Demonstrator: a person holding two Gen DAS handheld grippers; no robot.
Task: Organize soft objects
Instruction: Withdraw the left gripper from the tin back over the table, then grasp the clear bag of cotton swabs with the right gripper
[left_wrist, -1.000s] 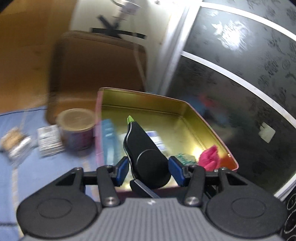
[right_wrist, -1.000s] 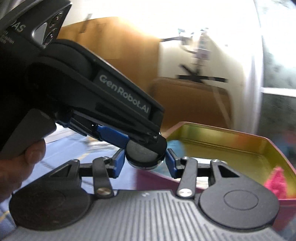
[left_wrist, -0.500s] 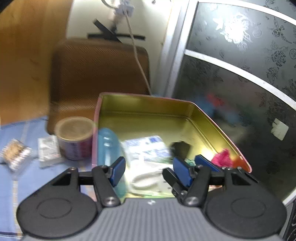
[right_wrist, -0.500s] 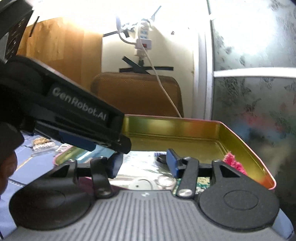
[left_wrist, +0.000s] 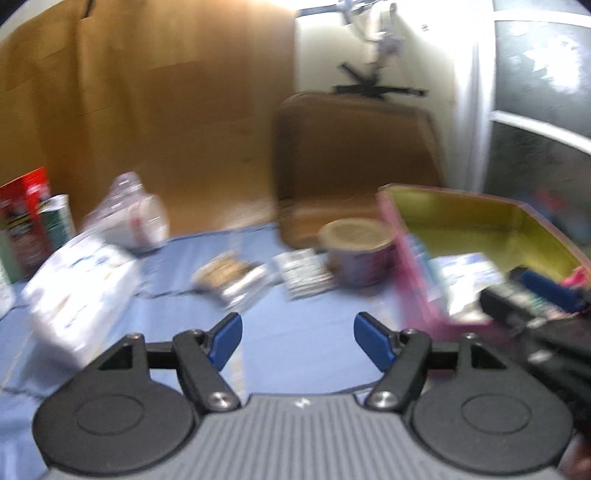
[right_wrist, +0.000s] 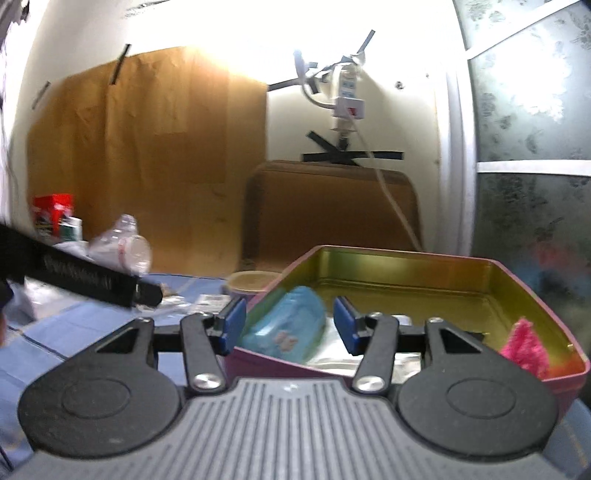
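left claw (left_wrist: 297, 334): its jaws are opening, blue pads well apart, nothing between them; it hangs over bare blue cloth.
right claw (right_wrist: 286, 325): pads apart, clamped on nothing; it sits at the near left corner of the tin, and the blue pack shows in the gap beyond the pads, not touched by them.
tin (right_wrist: 406, 256): pink outside, gold inside, open-topped, on the right of the surface (left_wrist: 295, 354), which is covered in blue cloth.
blue pack (right_wrist: 286, 326): soft light-blue packet leaning inside the tin against its left wall.
pink fluffy thing (right_wrist: 524, 347): inside the tin at its near right corner.
white packets: pale flat packets lie on the tin floor beside the blue pack; detail too blurred to tell.
round can (left_wrist: 356, 251): outside the tin, just beside its far left wall.
small sachets (left_wrist: 301, 271): two flat packets on the cloth left of the can, close together.
white soft pack (left_wrist: 79, 286): large, on the left of the surface, well apart from the tin.
clear bottle (left_wrist: 125, 214): lying on its side at the far left, near a red box (left_wrist: 24, 210).
brown board (right_wrist: 332, 210): stands against the wall beyond the tin.
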